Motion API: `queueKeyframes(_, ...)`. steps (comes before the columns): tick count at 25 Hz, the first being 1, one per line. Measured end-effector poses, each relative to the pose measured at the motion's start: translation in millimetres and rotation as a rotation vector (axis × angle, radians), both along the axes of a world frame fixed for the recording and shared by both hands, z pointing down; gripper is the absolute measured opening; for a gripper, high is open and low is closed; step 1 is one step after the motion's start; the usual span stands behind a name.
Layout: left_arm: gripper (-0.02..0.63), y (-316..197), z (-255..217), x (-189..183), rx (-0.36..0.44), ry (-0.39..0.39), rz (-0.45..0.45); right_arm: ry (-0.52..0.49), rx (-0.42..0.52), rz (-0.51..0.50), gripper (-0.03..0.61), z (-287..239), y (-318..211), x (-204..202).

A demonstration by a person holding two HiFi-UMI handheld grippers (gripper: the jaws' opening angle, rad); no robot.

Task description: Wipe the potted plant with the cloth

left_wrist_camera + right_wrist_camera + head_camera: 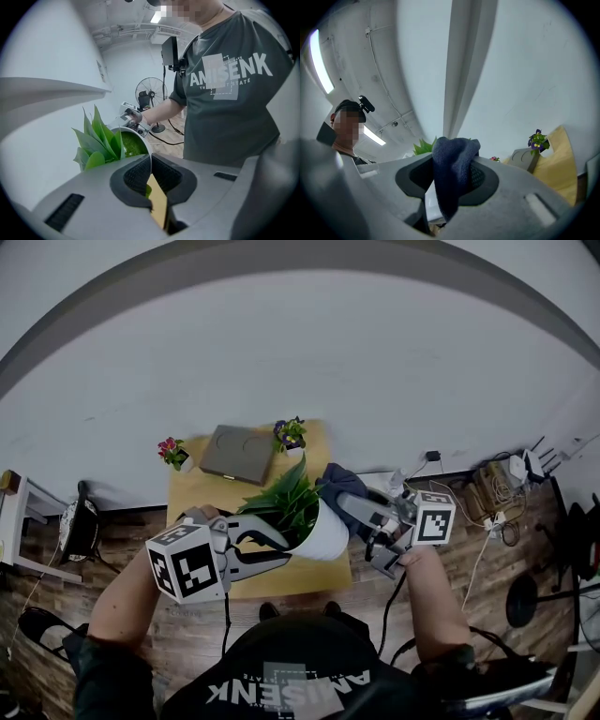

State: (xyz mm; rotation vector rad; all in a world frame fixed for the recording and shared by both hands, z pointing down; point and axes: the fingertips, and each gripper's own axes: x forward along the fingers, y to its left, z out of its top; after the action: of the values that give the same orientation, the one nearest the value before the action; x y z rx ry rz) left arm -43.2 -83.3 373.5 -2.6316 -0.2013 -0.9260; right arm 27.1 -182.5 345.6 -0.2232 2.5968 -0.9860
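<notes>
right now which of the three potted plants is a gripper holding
The big leafy green plant in the white pot, tilted; the left gripper clamps its rim. The small pink-flowered plant and purple-flowered plant stand alone farther back.

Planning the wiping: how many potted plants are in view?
3. The large leafy plant, tilted over the near side of the table; a small pink-flowered plant at its far left corner; a purple-flowered plant on its far edge. None looks hidden.
</notes>
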Motion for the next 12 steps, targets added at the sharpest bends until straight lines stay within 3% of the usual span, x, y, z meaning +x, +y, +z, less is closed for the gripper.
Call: queueKeyframes(12, 0.011, -22.1, 12.7, 13.1, -0.095, -0.027, -0.104, 0.113, 0.112, 0.102, 0.127, -6.1, 16.4, 11.6)
